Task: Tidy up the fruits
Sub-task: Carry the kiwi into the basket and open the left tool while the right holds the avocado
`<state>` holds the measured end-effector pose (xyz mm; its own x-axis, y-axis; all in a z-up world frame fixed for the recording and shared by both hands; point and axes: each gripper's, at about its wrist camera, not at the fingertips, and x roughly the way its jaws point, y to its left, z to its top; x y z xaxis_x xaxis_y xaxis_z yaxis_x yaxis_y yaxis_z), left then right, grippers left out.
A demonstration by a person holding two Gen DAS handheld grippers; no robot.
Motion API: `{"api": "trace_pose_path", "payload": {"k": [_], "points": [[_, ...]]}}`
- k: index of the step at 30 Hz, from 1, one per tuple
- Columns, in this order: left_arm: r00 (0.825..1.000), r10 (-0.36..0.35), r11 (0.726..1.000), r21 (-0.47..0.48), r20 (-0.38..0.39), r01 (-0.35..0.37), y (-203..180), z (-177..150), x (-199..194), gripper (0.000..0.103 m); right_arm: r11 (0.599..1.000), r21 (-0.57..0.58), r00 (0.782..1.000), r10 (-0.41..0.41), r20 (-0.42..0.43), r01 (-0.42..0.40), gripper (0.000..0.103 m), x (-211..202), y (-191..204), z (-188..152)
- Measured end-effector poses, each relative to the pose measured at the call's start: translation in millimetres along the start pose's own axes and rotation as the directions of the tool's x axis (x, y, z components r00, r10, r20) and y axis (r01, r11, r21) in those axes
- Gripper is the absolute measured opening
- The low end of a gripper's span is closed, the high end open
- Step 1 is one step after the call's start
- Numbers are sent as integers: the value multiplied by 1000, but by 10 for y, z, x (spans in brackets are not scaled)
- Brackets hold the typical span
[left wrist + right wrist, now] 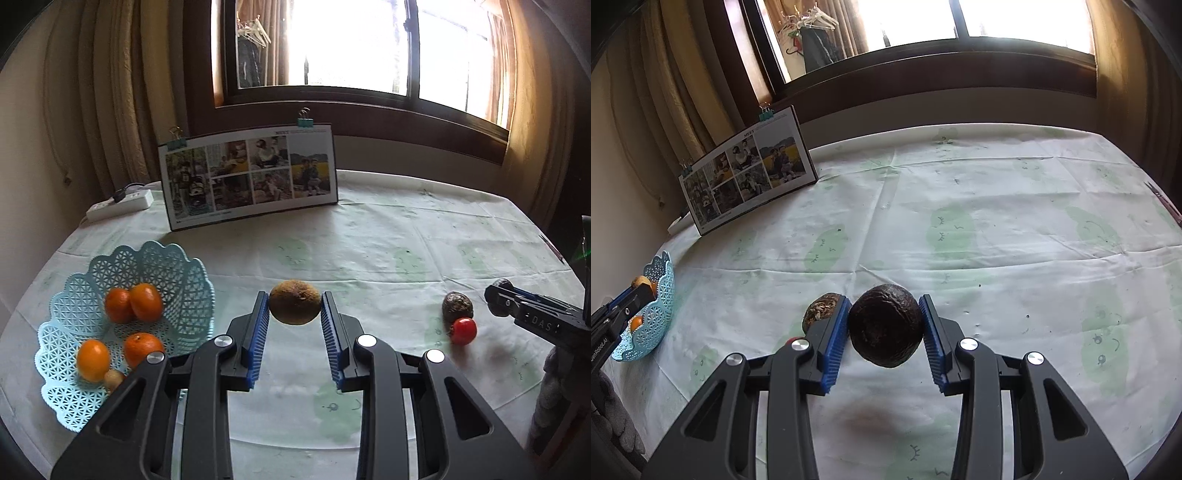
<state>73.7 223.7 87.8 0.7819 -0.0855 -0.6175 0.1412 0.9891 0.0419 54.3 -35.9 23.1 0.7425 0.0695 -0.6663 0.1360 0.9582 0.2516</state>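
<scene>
At the far left of the table (388, 236), near its back edge, lies a white power strip (120, 204) with one plug in it; in front of it, at the table's left edge, stands a light blue lattice basket (177, 266) holding four orange citrus fruits (146, 301) and one small pale round fruit (113, 378), the last partly hidden by the gripper's frame; behind the basket a photo calendar (251, 173) stands upright, with two binder clips on its top edge; at the centre the left hand-held gripper (294, 303) is clenched on one brown kiwi (294, 302), held clear of the cloth with its shadow below, just right of the basket; nothing lies between the kiwi and the basket rim; further right, one wrinkled dark passion fruit (457, 305) rests on the cloth, touching one small red tomato (464, 331) in front of it; at the far right the right hand-held gripper (885, 325) grasps one dark rough-skinned avocado (885, 325) between its blue pads (834, 343), also lifted above a shadow; in the right wrist view the passion fruit sits just outside the left finger, and the tomato is almost wholly hidden behind that finger; the left view cuts off most of the right gripper and shows only a sliver of its avocado.
</scene>
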Motion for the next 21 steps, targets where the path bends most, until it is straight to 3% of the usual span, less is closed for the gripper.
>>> {"api": "trace_pose_path", "payload": {"k": [8, 21], "points": [[995, 99, 994, -56, 24, -98, 342, -20, -54, 29, 1000, -1, 1000, -9, 4, 9, 39, -3, 17, 3], [983, 180, 978, -108, 26, -176, 747, -101, -46, 29, 999, -23, 999, 24, 29, -24, 39, -170, 266, 33]]}}
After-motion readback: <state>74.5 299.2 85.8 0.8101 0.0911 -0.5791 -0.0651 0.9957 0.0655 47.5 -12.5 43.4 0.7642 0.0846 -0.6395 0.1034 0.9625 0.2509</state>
